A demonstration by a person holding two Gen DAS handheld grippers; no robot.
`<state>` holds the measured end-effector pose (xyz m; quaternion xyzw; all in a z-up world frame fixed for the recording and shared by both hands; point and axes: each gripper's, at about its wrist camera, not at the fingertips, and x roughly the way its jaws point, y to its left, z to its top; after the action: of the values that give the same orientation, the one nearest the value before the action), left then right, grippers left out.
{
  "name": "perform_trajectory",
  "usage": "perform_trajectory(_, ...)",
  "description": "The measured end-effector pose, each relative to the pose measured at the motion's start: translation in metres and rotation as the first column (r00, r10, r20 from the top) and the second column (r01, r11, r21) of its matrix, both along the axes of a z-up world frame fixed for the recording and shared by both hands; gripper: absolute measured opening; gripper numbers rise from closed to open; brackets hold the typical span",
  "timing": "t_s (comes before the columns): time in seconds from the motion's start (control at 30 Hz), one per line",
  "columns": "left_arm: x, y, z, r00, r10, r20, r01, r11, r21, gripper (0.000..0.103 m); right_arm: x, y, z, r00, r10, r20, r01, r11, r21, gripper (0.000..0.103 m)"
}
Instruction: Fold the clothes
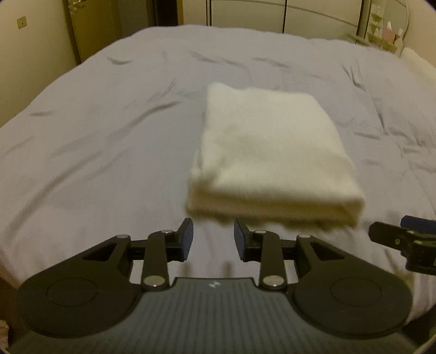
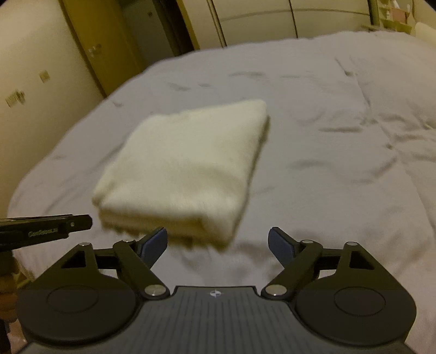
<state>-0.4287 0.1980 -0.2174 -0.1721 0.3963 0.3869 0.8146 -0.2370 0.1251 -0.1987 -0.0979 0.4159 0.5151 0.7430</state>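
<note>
A cream cloth lies folded into a thick rectangle on the grey bed sheet. It also shows in the right wrist view. My left gripper is open and empty, just short of the fold's near edge, to its left. My right gripper is open wide and empty, just short of the fold's near right corner. The right gripper's fingers show at the right edge of the left wrist view. The left gripper's fingers show at the left of the right wrist view.
The bed sheet is wrinkled around the cloth. A door and wall stand beyond the bed's left side. Wardrobe fronts and shelves stand at the far end.
</note>
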Motion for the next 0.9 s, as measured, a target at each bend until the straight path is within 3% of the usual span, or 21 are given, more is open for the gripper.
perform_trajectory(0.33, -0.016, -0.054, 0.019, 1.000, -0.030, 0.008, 0.030, 0.999, 0.040, 0.043, -0.023, -0.038, 0.011, 0.999, -0.040, 0.033, 0.042, 0.997, -0.062, 0.090)
perform_trajectory(0.9, -0.035, -0.095, 0.034, 0.996, -0.074, 0.056, 0.069, 0.995, 0.073, 0.046, -0.047, -0.073, 0.032, 0.993, -0.060, 0.098, 0.064, 0.997, -0.043, 0.091)
